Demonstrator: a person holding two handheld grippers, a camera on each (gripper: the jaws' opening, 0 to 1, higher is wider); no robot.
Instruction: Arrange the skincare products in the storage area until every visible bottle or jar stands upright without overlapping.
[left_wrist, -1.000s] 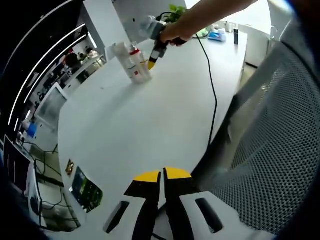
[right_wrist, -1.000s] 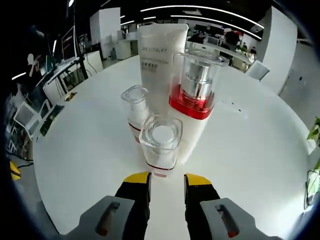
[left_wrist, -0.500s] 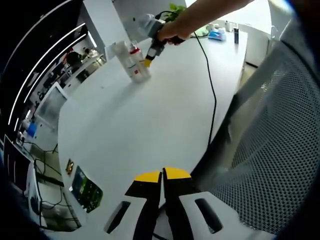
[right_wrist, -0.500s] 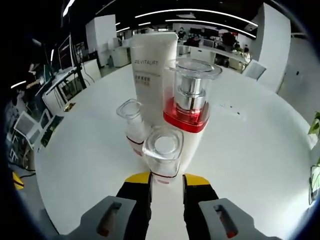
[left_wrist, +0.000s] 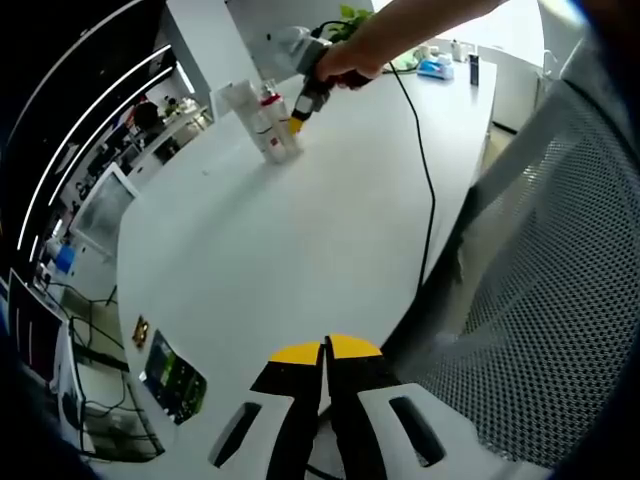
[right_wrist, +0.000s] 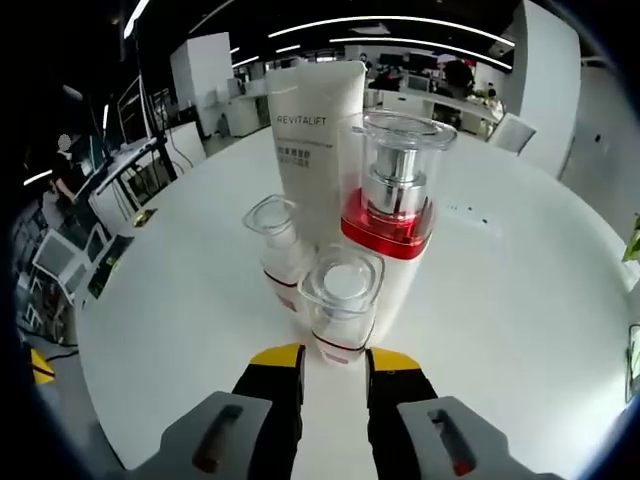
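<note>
Four skincare products stand upright in a tight cluster on the white table (right_wrist: 520, 300). They are a tall white tube (right_wrist: 318, 140), a pump bottle with a red band and clear cap (right_wrist: 395, 215), and two small clear-capped bottles (right_wrist: 280, 250) (right_wrist: 343, 305). My right gripper (right_wrist: 335, 358) is open, its yellow tips just short of the nearer small bottle, with nothing between them. In the left gripper view the cluster (left_wrist: 265, 122) is far off, with a hand holding the right gripper (left_wrist: 297, 122) beside it. My left gripper (left_wrist: 325, 352) is shut and empty at the table's near edge.
A black cable (left_wrist: 425, 190) runs across the table from the right gripper to the near edge. A grey mesh chair (left_wrist: 560, 300) stands close on the right. Small items (left_wrist: 440, 68) sit at the table's far end. Office desks lie beyond the table.
The right gripper has shifted a little in front of the cluster, so the bottles sit slightly differently in its view. The bottles and the left gripper stay as they were.
</note>
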